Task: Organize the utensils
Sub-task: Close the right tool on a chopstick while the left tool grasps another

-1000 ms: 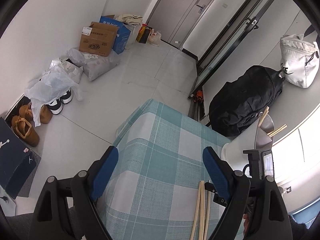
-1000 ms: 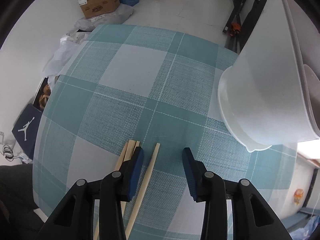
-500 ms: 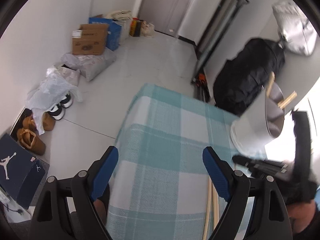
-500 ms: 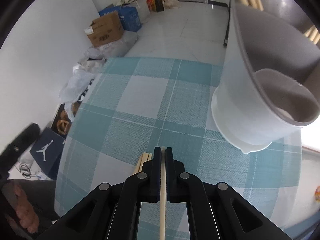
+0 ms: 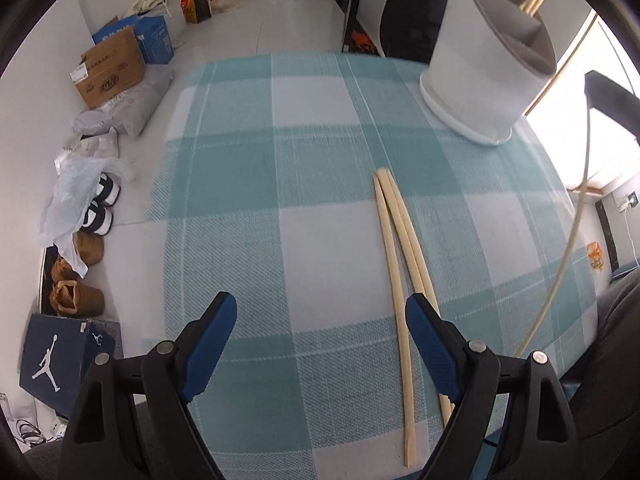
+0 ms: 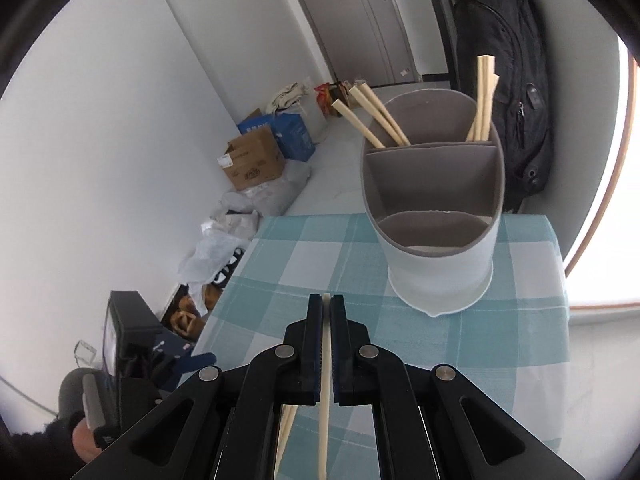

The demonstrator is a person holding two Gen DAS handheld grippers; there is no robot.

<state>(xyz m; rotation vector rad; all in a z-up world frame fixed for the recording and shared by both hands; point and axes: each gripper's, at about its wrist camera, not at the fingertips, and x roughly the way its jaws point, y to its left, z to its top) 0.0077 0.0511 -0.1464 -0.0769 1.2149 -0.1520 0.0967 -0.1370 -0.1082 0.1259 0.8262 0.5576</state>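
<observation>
My right gripper [image 6: 327,304] is shut on a wooden chopstick [image 6: 325,408] and holds it above the checked tablecloth [image 6: 320,248], in front of the white and grey utensil holder [image 6: 436,216]. Several chopsticks [image 6: 376,120] stand in the holder's far compartments; the near compartments look empty. My left gripper [image 5: 320,324] is open and empty low over the cloth. Two chopsticks [image 5: 396,248] lie on the cloth by its right finger. The holder shows at the far right in the left wrist view [image 5: 484,68]. The held chopstick [image 5: 576,216] hangs at the right edge there.
The table edge drops to the floor on the left [image 5: 168,184]. Boxes [image 5: 112,68], bags and shoes [image 5: 100,204] lie along the wall. A black backpack [image 6: 504,92] hangs behind the holder. A bright window [image 6: 600,200] is to the right.
My right gripper has lifted the chopstick off the cloth and now faces the holder's open top. My left gripper has swung over the table, and the two lying chopsticks are now in its view.
</observation>
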